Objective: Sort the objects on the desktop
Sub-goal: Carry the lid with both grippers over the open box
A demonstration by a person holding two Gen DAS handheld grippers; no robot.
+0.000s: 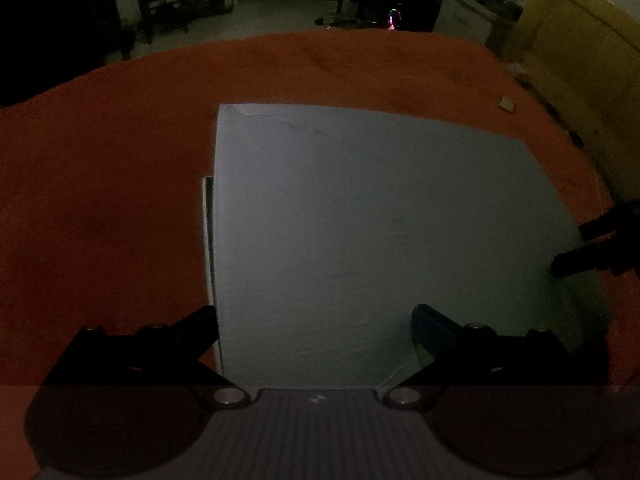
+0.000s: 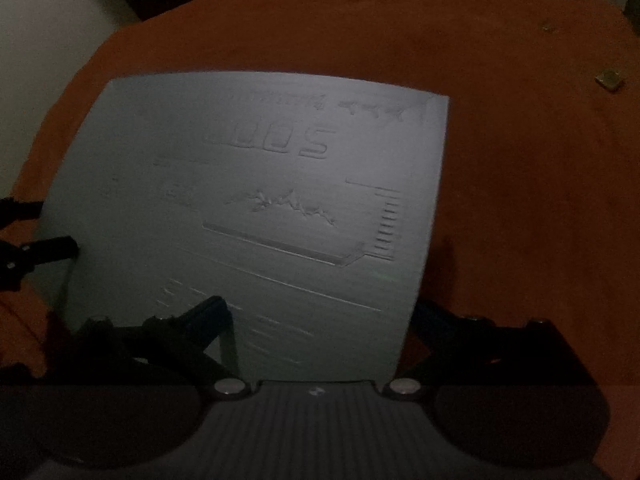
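Note:
A large pale grey flat packet [image 1: 360, 240] with embossed print lies on the orange table [image 1: 100, 200]. In the left wrist view my left gripper [image 1: 316, 320] is wide open over the packet's near left edge, one finger off the edge, one over its top. My right gripper [image 1: 588, 248] shows at the packet's right edge. In the right wrist view the packet [image 2: 260, 200] fills the middle, and my right gripper [image 2: 320, 316] is wide open astride its near right edge. My left gripper [image 2: 48, 240] shows at the packet's left edge. A thin white sheet edge [image 1: 208, 240] sticks out under the packet.
A small tan block [image 1: 507, 103] lies on the table at the far right; it also shows in the right wrist view [image 2: 610, 79]. A cardboard box [image 1: 580, 60] stands beyond the table's right edge. Chairs and dark furniture stand behind the table. The scene is dim.

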